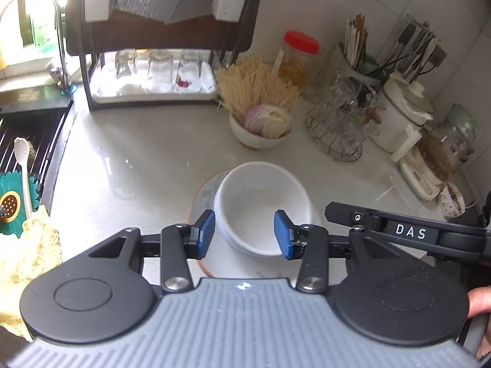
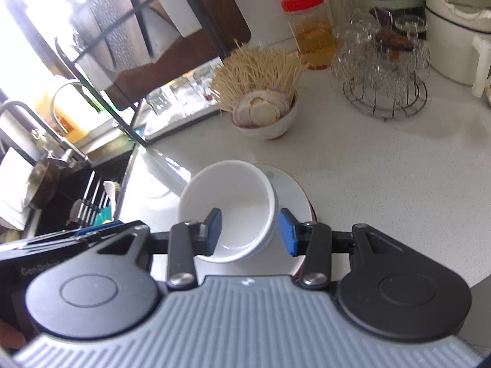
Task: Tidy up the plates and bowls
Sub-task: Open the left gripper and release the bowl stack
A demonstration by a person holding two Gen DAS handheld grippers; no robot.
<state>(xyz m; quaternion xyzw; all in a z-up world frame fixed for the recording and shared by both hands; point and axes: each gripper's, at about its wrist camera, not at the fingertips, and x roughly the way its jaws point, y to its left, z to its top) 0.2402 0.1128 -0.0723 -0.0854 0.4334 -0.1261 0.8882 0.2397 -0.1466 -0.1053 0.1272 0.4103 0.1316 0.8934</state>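
White speckled countertop (image 1: 138, 159) fills most of both views; dark sink (image 1: 27, 135) at far left with a faucet (image 1: 58, 49) above it

Black dish rack (image 1: 159, 46) stands at the far edge, upturned glasses (image 1: 159, 67) on its lower tray

Right of the rack: wire stand of glassware (image 1: 340, 122), white pot (image 1: 402, 113), red-lidded jar (image 1: 297, 58), utensil holder (image 1: 362, 58)

Plate (image 1: 202, 196), rust-coloured rim, lies flat on the counter, near centre

White bowl (image 1: 260, 205) sits on the plate, tilted, empty

Small bowl of sliced onion (image 1: 264, 125) stands farther back, toothpick bundle (image 1: 254, 86) just behind it

Left gripper (image 1: 244, 234): blue pads spread, apart from the bowl's sides, bowl seen between them, gripping nothing

Right gripper (image 2: 250, 231): fingers spread too, left pad in front of the bowl's inside, right pad beside its outer wall; contact cannot be told
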